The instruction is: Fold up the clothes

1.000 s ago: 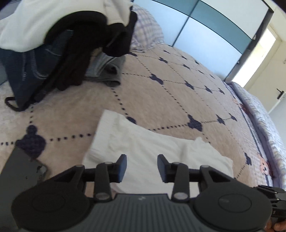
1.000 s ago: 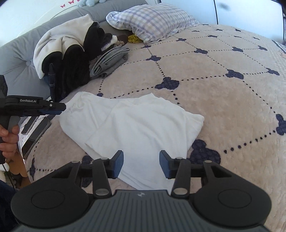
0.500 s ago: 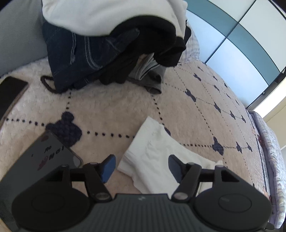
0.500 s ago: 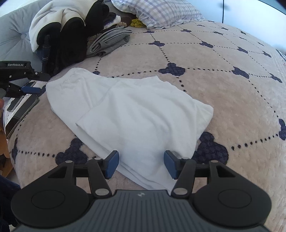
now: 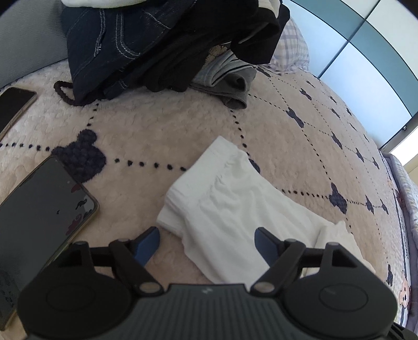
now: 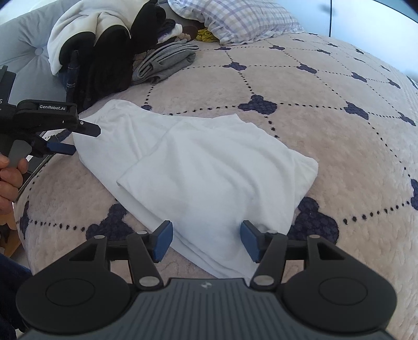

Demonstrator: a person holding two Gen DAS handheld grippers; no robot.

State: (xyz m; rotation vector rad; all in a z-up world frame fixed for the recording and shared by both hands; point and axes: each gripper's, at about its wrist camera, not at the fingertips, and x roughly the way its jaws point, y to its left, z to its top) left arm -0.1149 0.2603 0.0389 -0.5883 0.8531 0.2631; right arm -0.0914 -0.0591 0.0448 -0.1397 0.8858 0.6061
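A white T-shirt lies partly folded on the beige quilted bed. My right gripper is open, its jaws wide over the shirt's near edge. My left gripper is open over the shirt's left end. It also shows in the right wrist view, open at the shirt's left corner.
A pile of dark and white clothes and folded grey garments lie at the head of the bed near a checked pillow. Two phones lie on the bed to the left of the shirt.
Both grippers have opened wider and dropped closer to the shirt. The left gripper has shifted to the shirt's left end.
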